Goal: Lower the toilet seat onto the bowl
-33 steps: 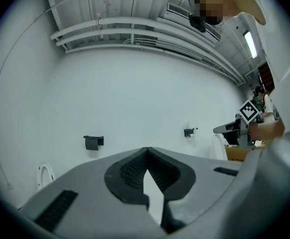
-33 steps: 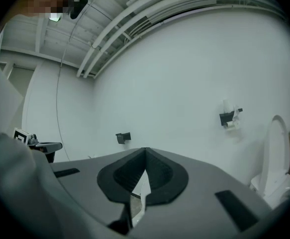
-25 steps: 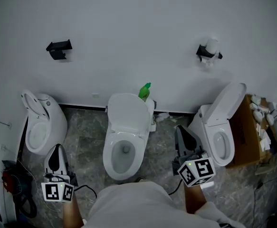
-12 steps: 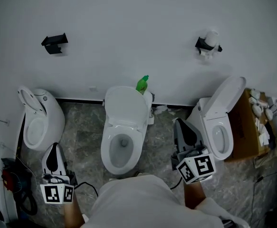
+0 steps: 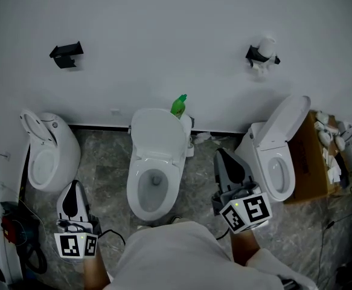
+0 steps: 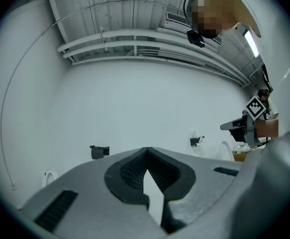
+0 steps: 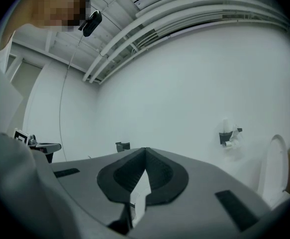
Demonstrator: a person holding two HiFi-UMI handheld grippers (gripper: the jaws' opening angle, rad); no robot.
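Two empty grippers, jaws fully closed, left gripper (image 5: 73, 189) and right gripper (image 5: 223, 156), flank the middle toilet (image 5: 140, 209); toilet seat (image 5: 157, 139) indistinguishable from upright lid, green bottle (image 5: 179, 105) half-hidden behind.

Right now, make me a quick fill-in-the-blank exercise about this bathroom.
The middle toilet has its lid ___.
The bottle behind it is coloured ___.
The left gripper and the right gripper both have their fingers ___.
Missing words: up; green; shut.
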